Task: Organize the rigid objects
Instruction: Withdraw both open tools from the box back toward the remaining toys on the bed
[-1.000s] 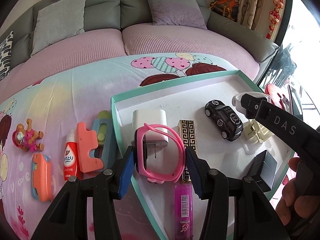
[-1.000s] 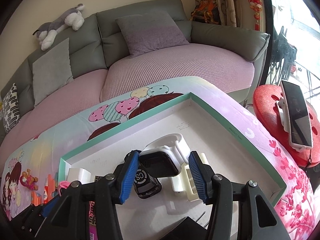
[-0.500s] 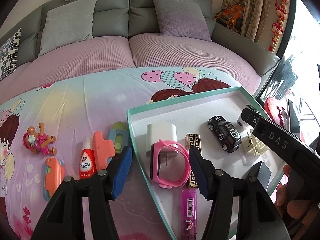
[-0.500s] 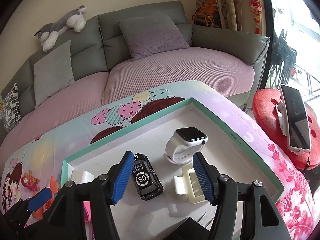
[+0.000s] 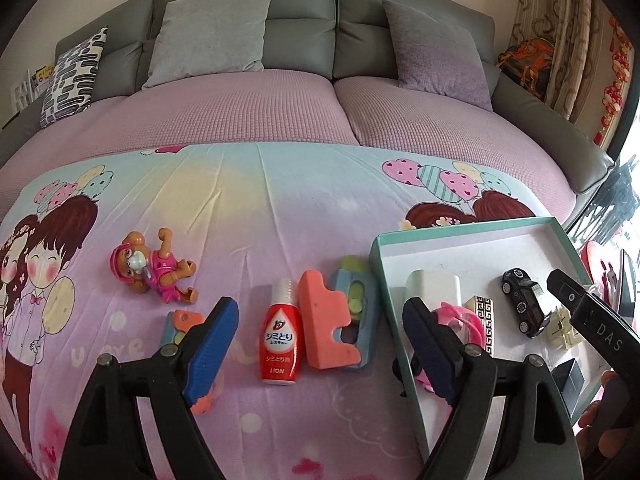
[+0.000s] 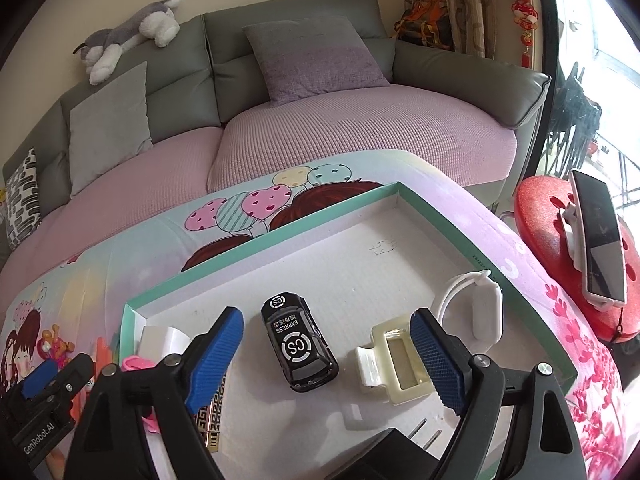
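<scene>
A teal-rimmed white tray [image 5: 385, 280] [image 6: 256, 242] holds a black toy car [image 6: 298, 346] [image 5: 524, 307], a cream hair clip [image 6: 394, 360], a white watch [image 6: 482, 308], a pink watch [image 5: 458, 320], a white charger [image 5: 434, 286] and a gold-patterned lighter [image 5: 484, 326]. My left gripper [image 5: 320, 344] is open and empty above the cloth, over a red bottle [image 5: 281, 344] and an orange clip [image 5: 326, 326]. My right gripper [image 6: 326, 360] is open and empty over the car and hair clip.
On the cartoon cloth left of the tray lie a pink toy figure [image 5: 154, 266], an orange-blue item [image 5: 182, 324] and a blue case [image 5: 356, 308]. A black adapter [image 6: 394, 450] sits at the tray's near edge. A sofa [image 5: 280, 80] is behind. A red stool [image 6: 560, 240] holds a phone.
Both grippers opened and let go: the pink watch and the white watch now lie in the tray. The left gripper moved left, out over the cloth items. The right gripper drew back.
</scene>
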